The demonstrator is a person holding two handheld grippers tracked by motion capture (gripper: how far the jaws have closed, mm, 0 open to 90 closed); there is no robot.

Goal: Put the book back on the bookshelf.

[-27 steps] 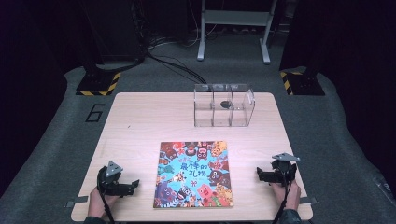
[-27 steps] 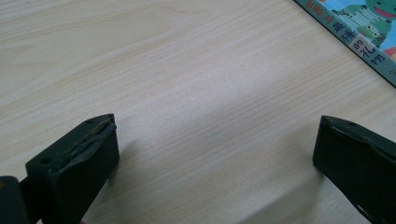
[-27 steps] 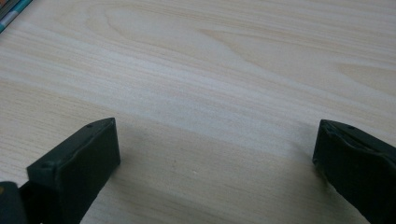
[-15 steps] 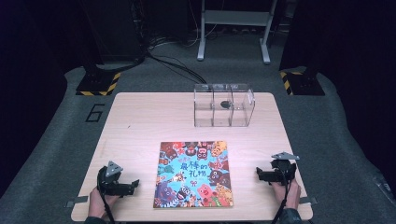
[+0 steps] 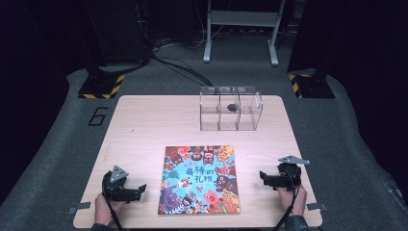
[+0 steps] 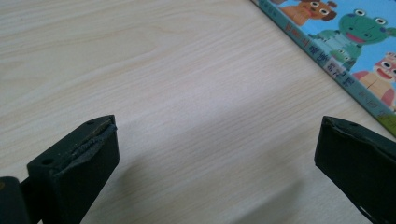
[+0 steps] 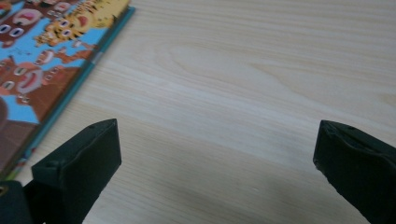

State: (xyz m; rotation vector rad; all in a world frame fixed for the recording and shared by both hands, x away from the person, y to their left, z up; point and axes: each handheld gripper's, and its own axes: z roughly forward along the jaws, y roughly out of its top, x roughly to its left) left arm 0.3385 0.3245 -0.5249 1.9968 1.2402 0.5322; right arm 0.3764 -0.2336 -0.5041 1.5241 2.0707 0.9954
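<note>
Nothing moved — both grippers' jaws gape beside the book [image 5: 199, 180], apparently untouched.

Bare table [image 5: 144, 125] lies open across the left and middle of the frame; the flat book [image 5: 199, 179] fills the lower centre; a clear box [image 5: 231, 109] blocks the upper right.

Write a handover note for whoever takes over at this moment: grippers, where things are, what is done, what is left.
Left hand-held gripper: open, empty, low over the table left of the picture book.
Right hand-held gripper: open, empty, right of the book.
Book: closed, lying flat, cover up, near the front edge between both grippers, untouched.
Clear box: at the far side, with a small dark thing inside.
Done: nothing visible.
Left: probably handling the book; no grasp begun.
</note>
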